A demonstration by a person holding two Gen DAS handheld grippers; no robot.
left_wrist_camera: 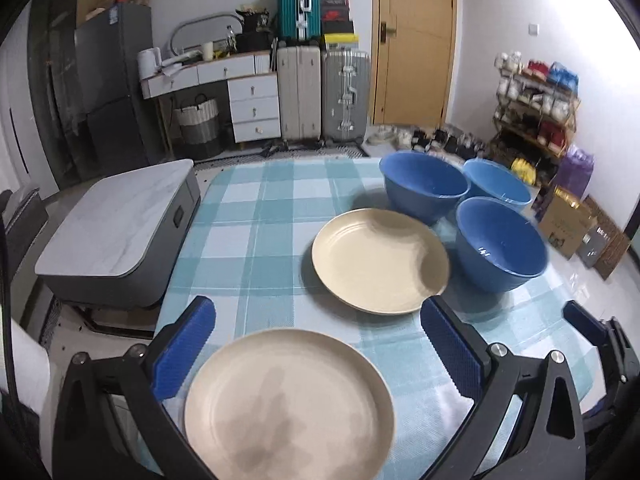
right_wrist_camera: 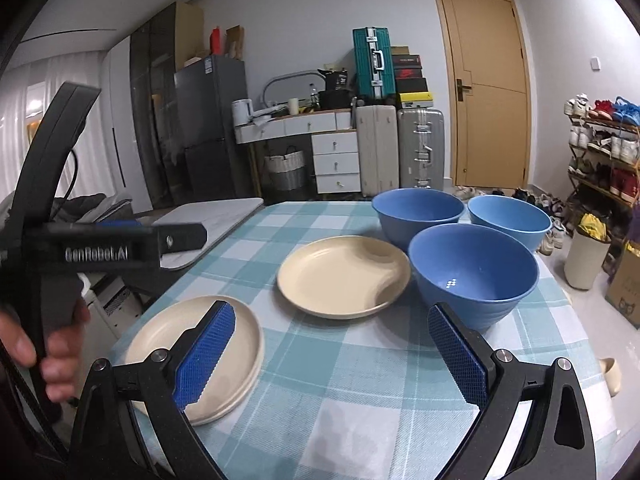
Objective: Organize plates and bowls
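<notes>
Between my spread, empty left claw (left_wrist_camera: 316, 356) lies the near plate (left_wrist_camera: 288, 408), so I judge stacking is just starting: close on its rim, lift it onto the far plate (left_wrist_camera: 380, 260) ahead, while my right claw (right_wrist_camera: 332, 356) waits open.

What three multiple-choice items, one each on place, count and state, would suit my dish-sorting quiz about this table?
1. Where is the near cream round plate?
A. Between the left gripper's open fingers
B. Inside a bowl
C. On the floor

2. How many blue round bowls?
A. One
B. Three
C. Five

3. The right gripper is:
A. Shut on a bowl
B. Open, holding nothing
C. Shut on a plate

Answers: 1 A, blue pads flank it; 2 B, three clustered on the checked tablecloth; 3 B, its fingers are spread apart.
</notes>
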